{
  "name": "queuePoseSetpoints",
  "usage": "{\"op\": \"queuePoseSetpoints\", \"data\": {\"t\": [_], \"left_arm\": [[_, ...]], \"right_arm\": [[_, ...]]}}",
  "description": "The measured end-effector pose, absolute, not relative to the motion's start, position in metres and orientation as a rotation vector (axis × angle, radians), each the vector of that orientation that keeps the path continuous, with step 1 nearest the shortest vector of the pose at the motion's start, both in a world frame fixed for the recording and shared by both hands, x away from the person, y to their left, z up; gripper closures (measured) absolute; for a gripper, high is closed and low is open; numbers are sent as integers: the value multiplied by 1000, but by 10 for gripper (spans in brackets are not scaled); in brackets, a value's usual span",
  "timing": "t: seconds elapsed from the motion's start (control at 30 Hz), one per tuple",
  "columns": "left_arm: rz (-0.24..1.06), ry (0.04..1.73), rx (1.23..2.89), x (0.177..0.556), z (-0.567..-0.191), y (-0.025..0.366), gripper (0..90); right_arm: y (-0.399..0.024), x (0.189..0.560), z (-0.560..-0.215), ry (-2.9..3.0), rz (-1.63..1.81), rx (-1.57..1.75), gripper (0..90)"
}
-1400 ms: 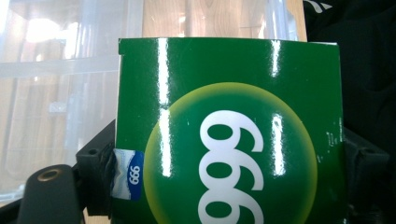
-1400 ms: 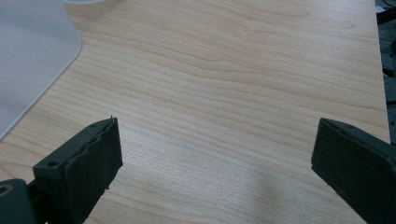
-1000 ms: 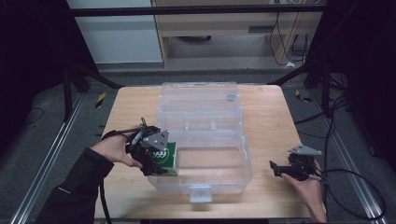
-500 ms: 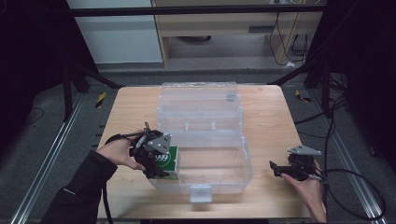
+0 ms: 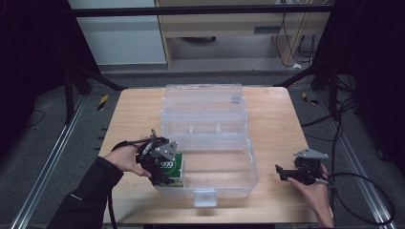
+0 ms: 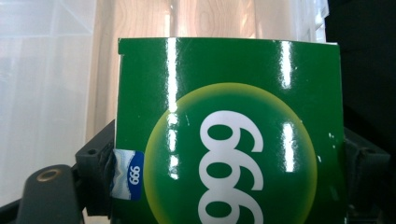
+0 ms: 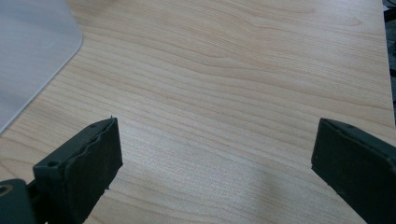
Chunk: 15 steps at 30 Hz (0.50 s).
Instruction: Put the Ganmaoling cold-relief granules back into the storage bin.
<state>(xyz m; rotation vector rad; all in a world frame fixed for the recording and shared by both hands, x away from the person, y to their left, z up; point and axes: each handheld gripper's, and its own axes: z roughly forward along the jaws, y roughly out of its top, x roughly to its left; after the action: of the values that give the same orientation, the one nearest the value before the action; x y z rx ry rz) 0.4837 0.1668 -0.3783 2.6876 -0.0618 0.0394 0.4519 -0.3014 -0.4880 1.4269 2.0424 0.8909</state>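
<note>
1. Two grippers are in play at a wooden table (image 5: 272, 109), one in each of the person's hands, with an open clear plastic box (image 5: 205, 138) standing between them, its lid folded back toward the far edge
2. On the person's left, the left gripper (image 5: 160, 167) is closed on a green carton (image 6: 229, 135) printed with white digits in a yellow-green circle; the left gripper view has a black jaw pressed against each side of it, so the hold looks firm and square
3. That carton sits at the near left corner of the box, seen from above through or over the clear wall; whether it rests on the box floor or hangs just above it cannot be told
4. Holding the carton by its narrow sides, face up toward the camera, seems meant to let it go in flat against the box's left wall, leaving the rest of the floor free
5. Over on the right, the right gripper (image 5: 291, 172) hangs low above bare wood, well apart from the box, jaws spread wide with nothing between them
6. A rounded corner of the box (image 7: 32, 51) shows at the upper left of the right gripper view, so this hand appears to be parked clear of the work, ready to steady the box or reach for the lid if needed
</note>
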Motion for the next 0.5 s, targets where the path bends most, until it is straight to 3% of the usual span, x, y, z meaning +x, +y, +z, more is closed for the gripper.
{"op": "queuePoseSetpoints", "data": {"t": [0.5], "left_arm": [[18, -58, 2710, 485, -394, 165, 139]], "right_arm": [[-301, 452, -488, 2046, 892, 1430, 21]]}}
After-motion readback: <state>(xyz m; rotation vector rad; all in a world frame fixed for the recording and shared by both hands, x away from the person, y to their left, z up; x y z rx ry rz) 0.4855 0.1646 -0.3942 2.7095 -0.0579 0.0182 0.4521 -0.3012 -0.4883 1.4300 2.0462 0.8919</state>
